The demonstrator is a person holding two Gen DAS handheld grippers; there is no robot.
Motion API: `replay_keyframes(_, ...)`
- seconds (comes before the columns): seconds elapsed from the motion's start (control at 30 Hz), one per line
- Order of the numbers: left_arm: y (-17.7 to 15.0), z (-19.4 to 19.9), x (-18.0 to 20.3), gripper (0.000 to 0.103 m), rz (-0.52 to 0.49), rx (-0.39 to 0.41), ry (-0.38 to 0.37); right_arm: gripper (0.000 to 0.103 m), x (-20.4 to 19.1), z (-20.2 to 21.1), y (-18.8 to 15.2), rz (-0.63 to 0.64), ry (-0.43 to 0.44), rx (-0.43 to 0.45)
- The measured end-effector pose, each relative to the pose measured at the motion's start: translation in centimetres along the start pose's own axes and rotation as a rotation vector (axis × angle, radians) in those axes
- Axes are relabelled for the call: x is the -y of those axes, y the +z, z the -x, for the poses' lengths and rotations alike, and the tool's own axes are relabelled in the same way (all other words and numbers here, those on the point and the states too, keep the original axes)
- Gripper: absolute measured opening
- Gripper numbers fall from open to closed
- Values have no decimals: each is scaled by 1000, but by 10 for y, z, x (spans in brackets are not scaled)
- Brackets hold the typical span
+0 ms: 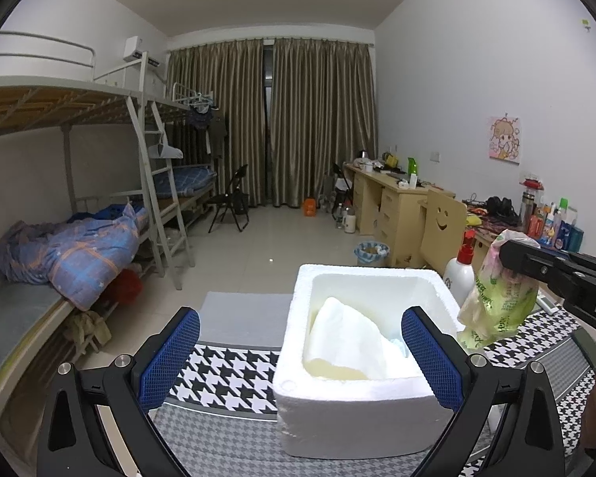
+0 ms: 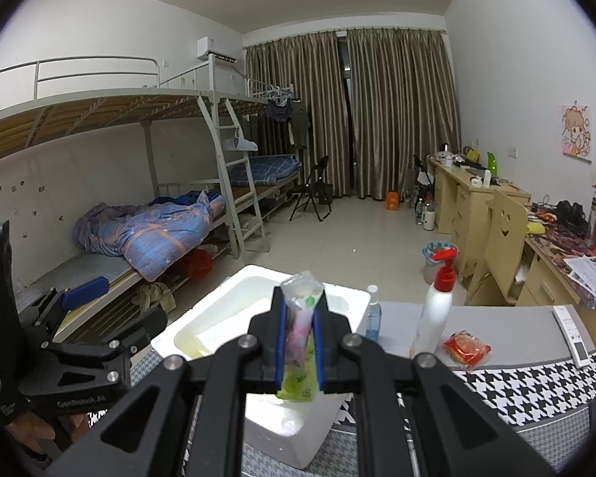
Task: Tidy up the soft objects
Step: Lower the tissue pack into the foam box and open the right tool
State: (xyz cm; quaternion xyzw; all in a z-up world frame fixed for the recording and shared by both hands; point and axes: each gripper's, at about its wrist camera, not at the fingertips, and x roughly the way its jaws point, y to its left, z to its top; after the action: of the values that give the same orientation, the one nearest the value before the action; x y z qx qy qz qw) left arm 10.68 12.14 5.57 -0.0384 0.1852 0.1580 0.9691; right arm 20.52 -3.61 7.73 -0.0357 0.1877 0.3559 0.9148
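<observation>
A white foam box (image 1: 298, 381) stands on the houndstooth table; it also shows in the right wrist view (image 2: 214, 306). A white soft pack (image 1: 349, 342) lies inside it. My left gripper (image 1: 298, 353) is open and empty, its blue fingers on either side of the box's near wall. My right gripper (image 2: 300, 342) is shut on a green plastic packet (image 2: 300, 373) and holds it above the box. In the left wrist view the packet (image 1: 496, 302) hangs just right of the box.
A white pump bottle (image 2: 433, 314), a small clear bottle (image 2: 372, 314), a red snack packet (image 2: 467, 348) and a white remote (image 2: 574, 334) sit on the table right of the box. A bunk bed (image 1: 59, 246) stands left, desks (image 1: 397, 198) right.
</observation>
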Motion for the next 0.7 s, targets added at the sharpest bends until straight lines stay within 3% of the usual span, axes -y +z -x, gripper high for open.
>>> replay_keyframes(0.7,-8,-1,-27,102,32,2,35,15,-23,-40,-1,45,9,-88)
